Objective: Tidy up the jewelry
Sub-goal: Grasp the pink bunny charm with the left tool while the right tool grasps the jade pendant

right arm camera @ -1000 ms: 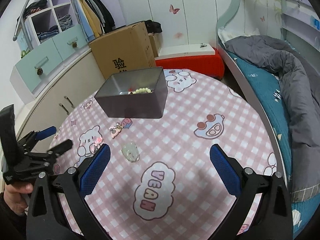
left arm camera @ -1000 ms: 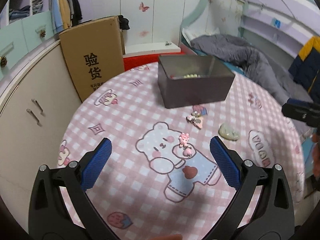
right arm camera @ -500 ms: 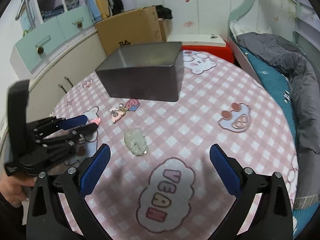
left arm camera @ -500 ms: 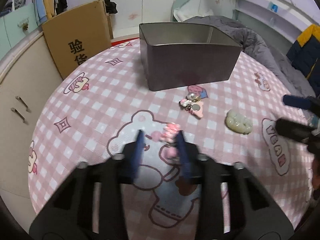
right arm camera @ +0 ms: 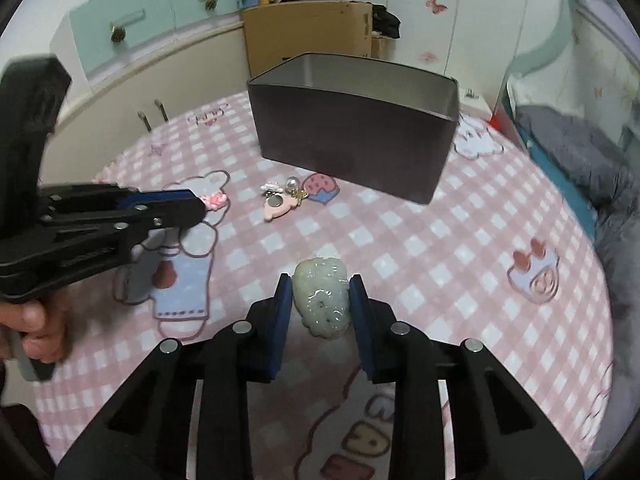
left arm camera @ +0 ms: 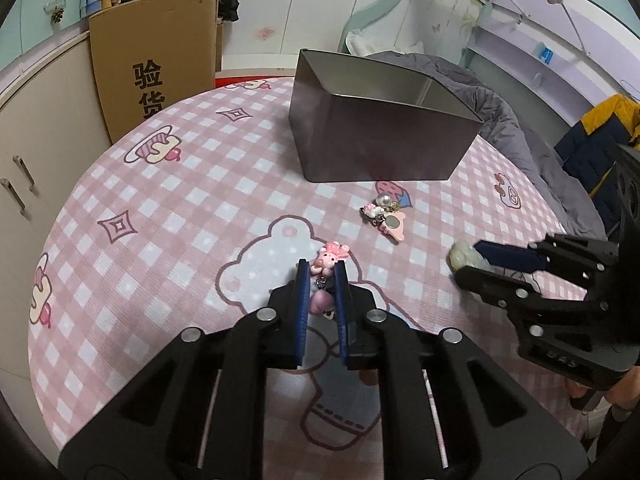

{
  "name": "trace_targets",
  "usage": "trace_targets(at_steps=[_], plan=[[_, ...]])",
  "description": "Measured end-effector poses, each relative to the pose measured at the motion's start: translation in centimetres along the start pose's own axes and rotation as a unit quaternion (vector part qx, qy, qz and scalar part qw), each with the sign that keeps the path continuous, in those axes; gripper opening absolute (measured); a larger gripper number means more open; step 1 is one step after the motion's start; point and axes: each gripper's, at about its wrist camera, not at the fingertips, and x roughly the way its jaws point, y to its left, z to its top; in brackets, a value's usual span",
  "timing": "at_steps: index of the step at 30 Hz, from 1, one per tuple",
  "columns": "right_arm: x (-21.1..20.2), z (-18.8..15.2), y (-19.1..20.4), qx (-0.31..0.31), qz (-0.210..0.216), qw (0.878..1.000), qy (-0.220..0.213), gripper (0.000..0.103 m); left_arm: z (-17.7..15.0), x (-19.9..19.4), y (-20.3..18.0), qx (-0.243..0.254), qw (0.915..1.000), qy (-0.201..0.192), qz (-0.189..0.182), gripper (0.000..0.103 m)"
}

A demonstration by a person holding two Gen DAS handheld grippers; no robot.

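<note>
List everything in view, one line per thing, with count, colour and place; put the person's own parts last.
metal box: 1, grey, far side of table
tablecloth: 1, pink check, covering table
pink charm: 1, pink, between left pads
jade pendant: 1, pale green, between right pads
pearl keychain: 1, pink and gold, before box
cardboard box: 1, brown, behind table
left hand-held gripper: 1, black, shut on charm
right hand-held gripper: 1, black, jaws just closing around pendant
hand: 1, holding left handle

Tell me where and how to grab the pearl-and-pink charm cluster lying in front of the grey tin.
Probably grip the flat pink ice-cream-shaped piece, the widest solid part of the charm cluster. Come from above with the jaws across its narrow width. It lies flat on the checked tablecloth, and the pearl is round and may slip. The grey tin behind it blocks a low approach from that side.
</note>
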Motion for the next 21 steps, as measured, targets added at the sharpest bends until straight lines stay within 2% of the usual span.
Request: trace_targets(at_steps=[7,14,21], plan=[[-2.2,-0.3,-1.2,0.052,0.034,0.998,-0.014,0.027,-0.3,-0.4,-0.3,0.005,1.0000,-0.004,-0.005,0.012],[-4.2,0.1,-2.2,0.079,0.058,0.995,-0.032,0.027,-0.6,-1.5,-0.5,0.005,0.9999,-0.007,-0.009,0.012],[-6.6,2.6,-2.5,0.075,0.068,0.993,-0.067,0.027,1.7,-4.8,-1.2,0.014,0.9988,-0.044,-0.017,0.012]])
